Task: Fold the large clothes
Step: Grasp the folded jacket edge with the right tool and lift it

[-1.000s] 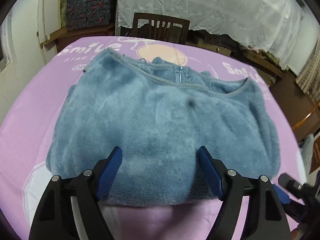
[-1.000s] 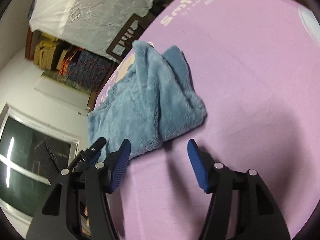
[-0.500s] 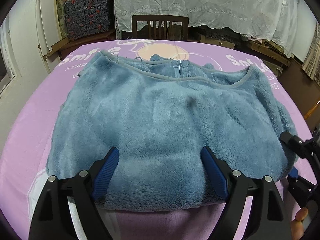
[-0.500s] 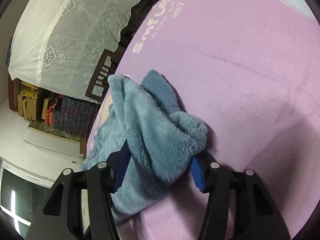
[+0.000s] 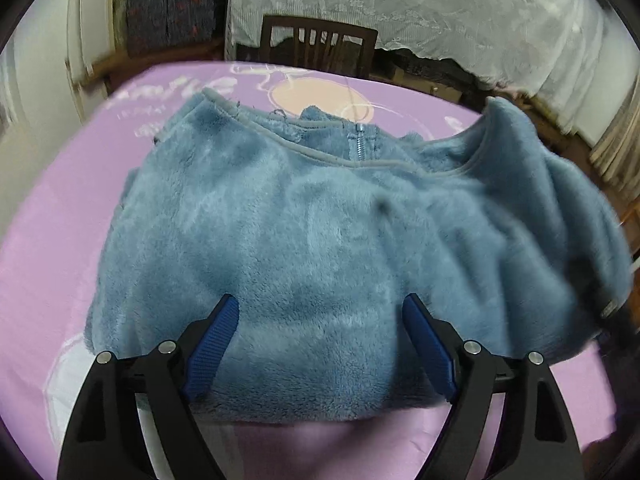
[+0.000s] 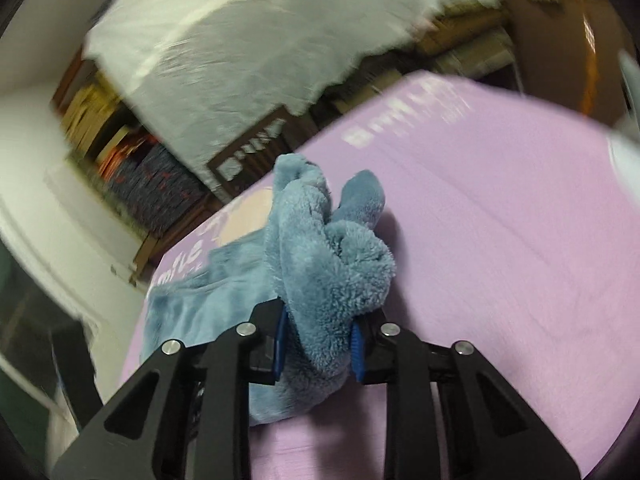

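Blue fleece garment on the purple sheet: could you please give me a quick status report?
Left tongs open, straddling near edge of fluffy blue fleece garment. Right tongs shut on its bunched right side, lifted off purple sheet. Nothing in the way.

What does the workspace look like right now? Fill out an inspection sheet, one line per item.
Surface: purple printed cloth covering the table.
Job's things: blue fleece garment lying partly folded, zipper at the neckline; its right edge is raised off the cloth.
Clutter: nothing seen.
Grippers: left gripper open, fingers over the near hem; right gripper shut on a bunched fleece edge.
Cables: nothing seen.
Surroundings: wooden chair, white lace drape, stacked boxes; right view blurred.
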The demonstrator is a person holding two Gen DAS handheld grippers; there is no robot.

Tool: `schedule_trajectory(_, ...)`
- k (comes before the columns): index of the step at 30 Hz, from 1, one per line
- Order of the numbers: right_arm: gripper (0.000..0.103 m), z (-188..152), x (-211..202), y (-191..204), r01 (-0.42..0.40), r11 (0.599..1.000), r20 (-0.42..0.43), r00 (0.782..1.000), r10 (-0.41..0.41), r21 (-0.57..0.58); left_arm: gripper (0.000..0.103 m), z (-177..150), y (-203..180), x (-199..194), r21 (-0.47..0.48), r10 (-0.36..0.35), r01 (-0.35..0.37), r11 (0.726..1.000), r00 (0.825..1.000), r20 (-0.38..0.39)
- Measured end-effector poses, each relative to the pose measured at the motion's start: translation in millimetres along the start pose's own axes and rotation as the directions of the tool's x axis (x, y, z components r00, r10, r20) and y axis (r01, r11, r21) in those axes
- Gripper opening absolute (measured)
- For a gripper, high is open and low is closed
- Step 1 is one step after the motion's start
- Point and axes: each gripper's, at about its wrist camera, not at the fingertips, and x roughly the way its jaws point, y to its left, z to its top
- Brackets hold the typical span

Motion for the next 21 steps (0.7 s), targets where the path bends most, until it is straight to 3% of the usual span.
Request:
schedule_trajectory(2,0.023,-3.6,-4.5,17.8,-0.002,0.996,0.019,1.000,0.004,-0.093,0.085,7.8,13.8,-9.4,-0.061,-0.090,0.089,0.994,0.996,-0.018)
schedule_trajectory(4,0.023,-11.0,-6.5,33.5,-0.003,0.983,0.032,0.999,0.009,-0.186,0.084,15.2,24.9,-22.3,-0.098,-0.129,0.128,0.987,0.992,-0.004)
schedule_trajectory(9,0.024,-28.5,-5.7,52.8,0.009,0.943,0.035,0.999,0.003,-0.333,0.089,33.4,9.3,-48.4,-0.001,-0.204,0.204,0.979,0.979,-0.009)
schedule_trajectory(11,0.024,-32.1,-5.7,58.7,0.015,0.929,0.041,0.999,0.000,-0.370,0.091,45.3,-11.5,-49.1,0.062,-0.199,0.202,0.977,0.979,-0.054)
schedule_trajectory(14,0.024,-39.4,-6.2,67.6,0.030,0.908,0.053,0.999,-0.009,-0.418,0.094,65.7,-51.6,-47.6,0.170,-0.226,0.245,0.954,0.966,-0.126)
schedule_trajectory(17,0.024,-43.8,-5.2,71.2,0.037,0.897,0.057,0.998,-0.013,-0.440,0.099,76.8,-80.5,-36.6,0.244,-0.183,0.220,0.944,0.969,-0.166)
schedule_trajectory(21,0.024,-48.2,-4.9,75.3,0.041,0.879,0.062,0.998,-0.013,-0.475,0.099,83.4,-101.0,-1.0,0.250,-0.140,0.208,0.946,0.954,-0.264)
